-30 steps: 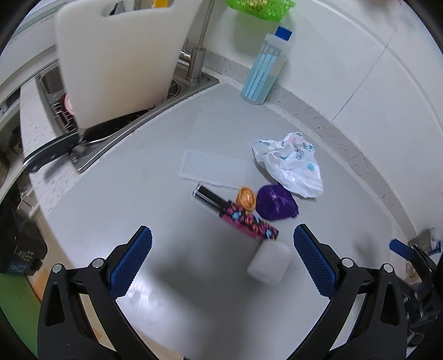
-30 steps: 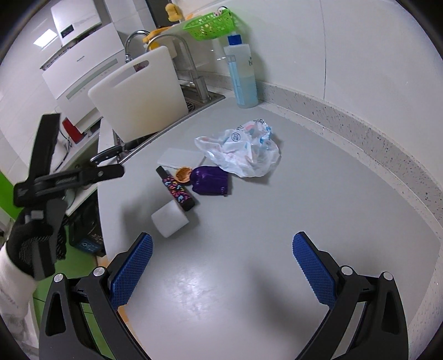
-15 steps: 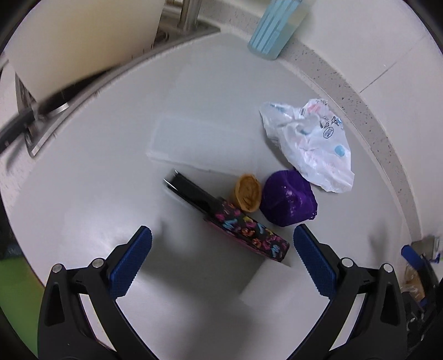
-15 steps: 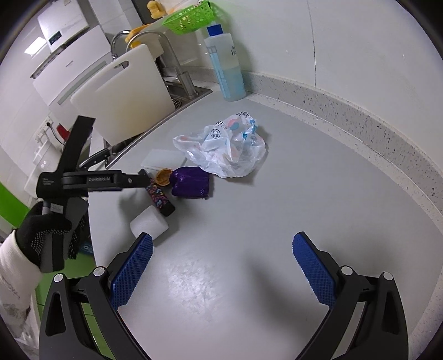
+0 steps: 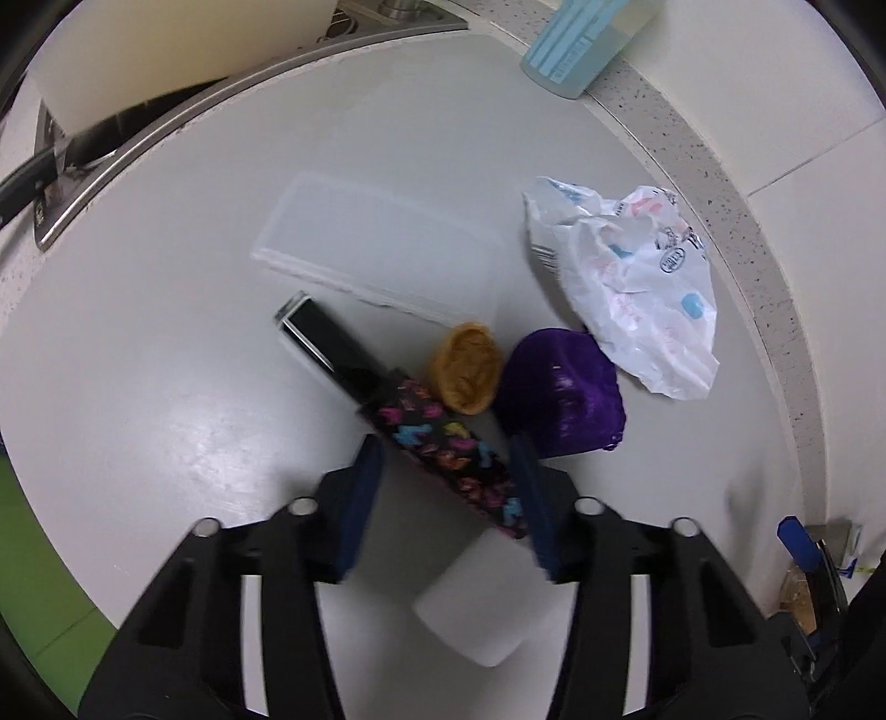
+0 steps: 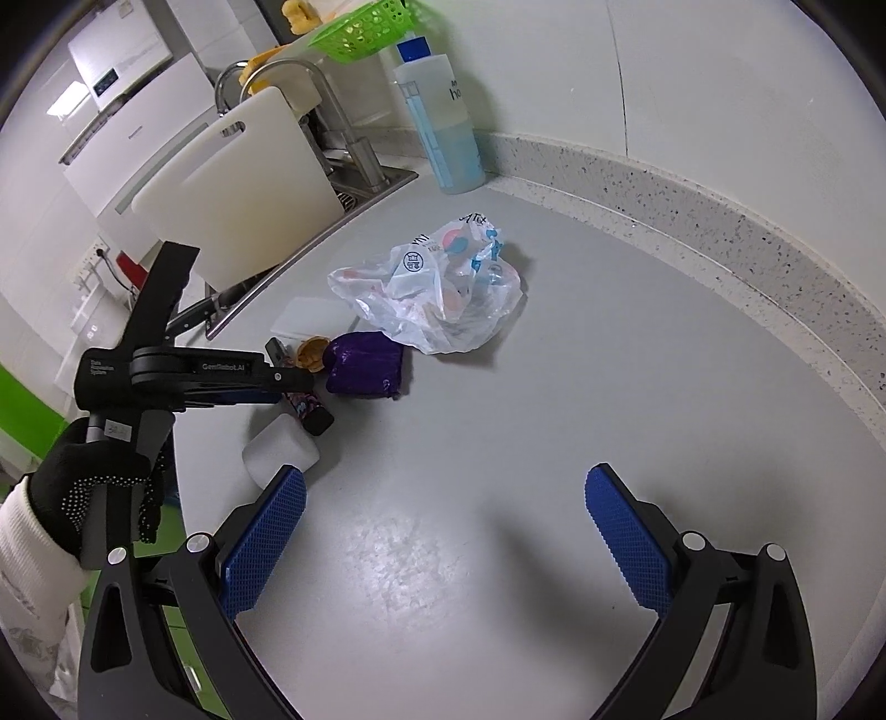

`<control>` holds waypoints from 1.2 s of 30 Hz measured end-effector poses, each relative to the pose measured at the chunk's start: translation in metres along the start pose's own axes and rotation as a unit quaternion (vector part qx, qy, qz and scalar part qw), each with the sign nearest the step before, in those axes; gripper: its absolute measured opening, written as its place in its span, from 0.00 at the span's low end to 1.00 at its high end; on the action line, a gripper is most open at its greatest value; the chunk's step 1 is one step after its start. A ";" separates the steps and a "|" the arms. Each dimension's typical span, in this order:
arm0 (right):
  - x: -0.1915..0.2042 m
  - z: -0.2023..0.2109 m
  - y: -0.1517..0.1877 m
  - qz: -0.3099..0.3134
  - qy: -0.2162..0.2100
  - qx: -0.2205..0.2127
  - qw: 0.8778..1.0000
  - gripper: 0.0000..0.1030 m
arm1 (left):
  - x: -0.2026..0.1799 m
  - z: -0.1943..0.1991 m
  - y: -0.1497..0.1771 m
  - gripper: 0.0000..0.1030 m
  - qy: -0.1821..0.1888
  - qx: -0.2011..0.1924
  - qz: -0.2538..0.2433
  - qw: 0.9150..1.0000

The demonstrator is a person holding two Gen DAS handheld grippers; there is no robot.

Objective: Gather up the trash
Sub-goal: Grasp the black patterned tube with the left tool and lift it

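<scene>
A heap of trash lies on the grey counter: a black box with a colourful pattern, an orange paper cup, a purple wrapper, a crumpled printed plastic bag and a white block. My left gripper points steeply down over the box. Its jaws are closing with the patterned end of the box lying slantwise between the blurred pads. My right gripper stands open over bare counter, nearer than the heap, with nothing between its fingers.
A clear flat lid lies behind the box. A white cutting board leans at the sink, with a knife handle beside it. A blue liquid bottle and a green basket stand by the wall. The counter edge runs at left.
My left gripper came down over the patterned box and its wide jaws narrowed around it. The right gripper drifted slightly closer to the heap, still open.
</scene>
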State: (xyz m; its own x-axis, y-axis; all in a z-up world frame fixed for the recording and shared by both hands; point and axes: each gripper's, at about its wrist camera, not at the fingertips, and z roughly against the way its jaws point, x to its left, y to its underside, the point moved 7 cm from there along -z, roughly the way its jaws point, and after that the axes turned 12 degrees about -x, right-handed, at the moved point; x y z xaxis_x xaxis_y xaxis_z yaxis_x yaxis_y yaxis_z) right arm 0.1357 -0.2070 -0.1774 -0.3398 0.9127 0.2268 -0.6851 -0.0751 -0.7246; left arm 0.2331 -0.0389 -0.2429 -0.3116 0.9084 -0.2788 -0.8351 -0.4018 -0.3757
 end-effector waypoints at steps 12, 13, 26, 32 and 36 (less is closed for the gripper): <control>-0.005 0.003 0.003 -0.006 -0.021 -0.002 1.000 0.94 | -0.004 -0.003 0.002 0.46 -0.033 -0.002 0.003 0.999; -0.006 0.004 0.003 -0.008 -0.022 -0.003 1.000 0.94 | -0.003 -0.002 0.002 0.45 -0.030 -0.003 0.006 1.000; -0.011 0.006 0.006 -0.014 -0.027 -0.002 1.000 0.94 | -0.003 0.010 0.000 0.26 -0.028 -0.018 -0.008 0.999; -0.013 0.011 0.007 -0.014 -0.024 -0.003 1.000 0.94 | -0.010 -0.007 -0.003 0.25 -0.034 -0.010 -0.022 0.999; -0.016 0.013 0.008 -0.017 -0.020 -0.004 1.000 0.94 | -0.010 -0.005 0.000 0.23 -0.028 -0.015 -0.024 0.999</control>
State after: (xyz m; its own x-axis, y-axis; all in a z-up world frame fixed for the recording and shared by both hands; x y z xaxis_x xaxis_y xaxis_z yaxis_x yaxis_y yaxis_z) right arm 0.1275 -0.2276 -0.1779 -0.3416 0.8979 0.2776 -0.6918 -0.0403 -0.7209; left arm 0.2387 -0.0486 -0.2440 -0.2976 0.9311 -0.2111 -0.8356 -0.3609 -0.4141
